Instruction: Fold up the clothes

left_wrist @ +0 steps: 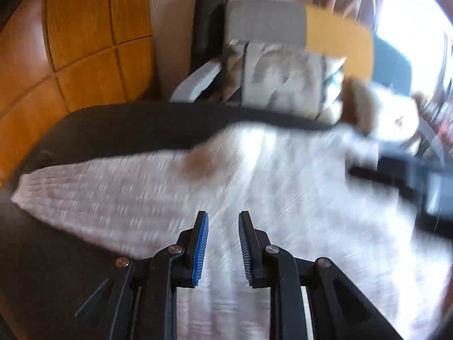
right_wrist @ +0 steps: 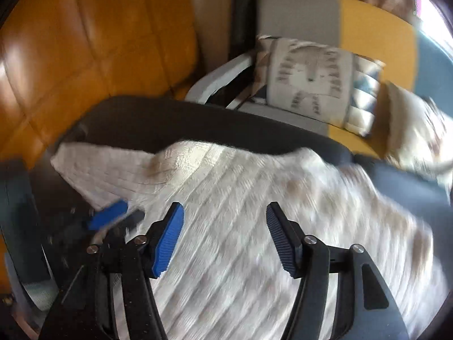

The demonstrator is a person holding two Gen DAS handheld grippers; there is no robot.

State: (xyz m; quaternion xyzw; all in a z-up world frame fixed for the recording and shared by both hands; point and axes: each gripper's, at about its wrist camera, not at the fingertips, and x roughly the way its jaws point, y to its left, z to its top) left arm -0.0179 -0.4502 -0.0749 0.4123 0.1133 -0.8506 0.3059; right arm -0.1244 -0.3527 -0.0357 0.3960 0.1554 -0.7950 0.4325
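White knit sweater (right_wrist: 240, 198) lies flat on dark table (right_wrist: 170, 121), just below & ahead of my claws. Left claw (left_wrist: 223, 221) & right claw (right_wrist: 225, 212): both apart, empty. Between folds, I judge; next: pinch sleeve (left_wrist: 85, 187) edge.

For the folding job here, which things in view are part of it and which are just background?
Part of the job:
- white knit sweater, spread on the dark table
- left gripper, fingers apart, empty
- right gripper, fingers apart, empty

Just there:
- patterned cushion on the grey chair
- orange wooden floor
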